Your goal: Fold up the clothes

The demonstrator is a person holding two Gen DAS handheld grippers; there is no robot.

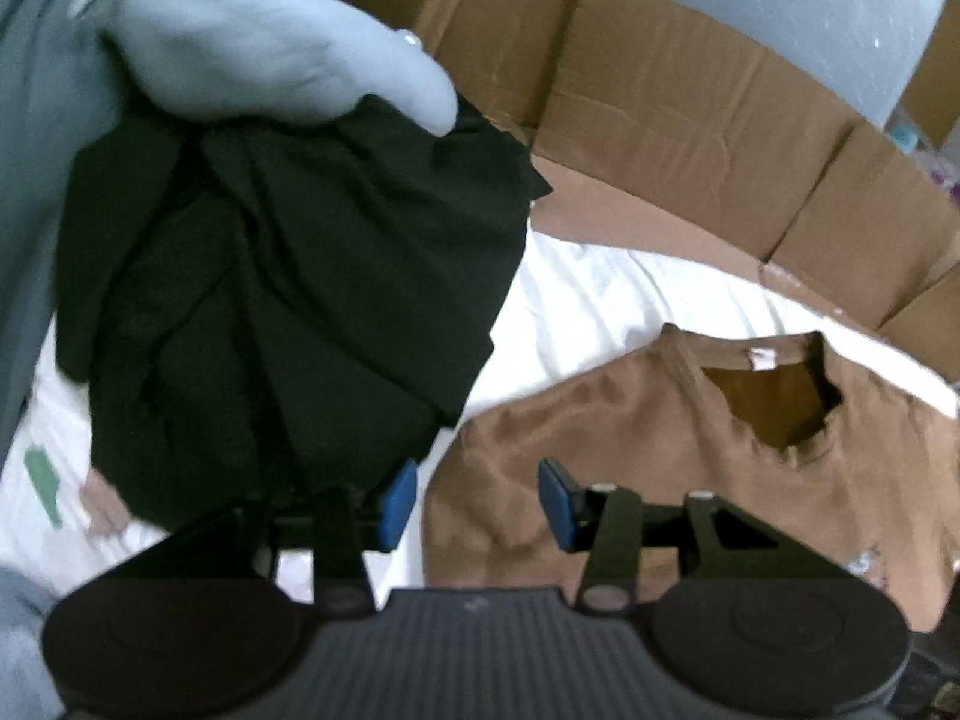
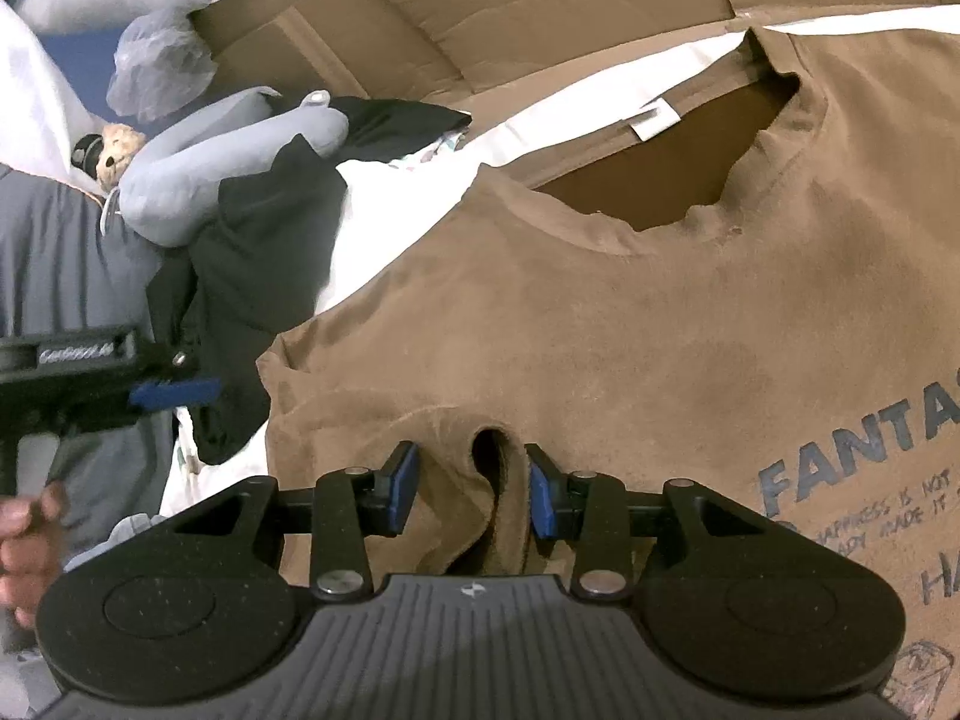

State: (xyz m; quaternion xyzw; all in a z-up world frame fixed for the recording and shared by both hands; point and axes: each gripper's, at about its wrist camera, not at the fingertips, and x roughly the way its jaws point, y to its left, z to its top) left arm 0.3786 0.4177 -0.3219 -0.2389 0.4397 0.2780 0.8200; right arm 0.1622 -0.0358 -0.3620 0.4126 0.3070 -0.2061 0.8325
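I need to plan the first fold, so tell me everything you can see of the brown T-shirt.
The brown T-shirt lies front up on the white sheet, soft knit as it looks, rumpled. Its neck opening gapes, with a white label inside the collar. Dark print reads "FANTA", cut off at the frame edge, over smaller lines. A raised fold of its cloth sits between the fingers of the right gripper; the left gripper hangs open at its edge.
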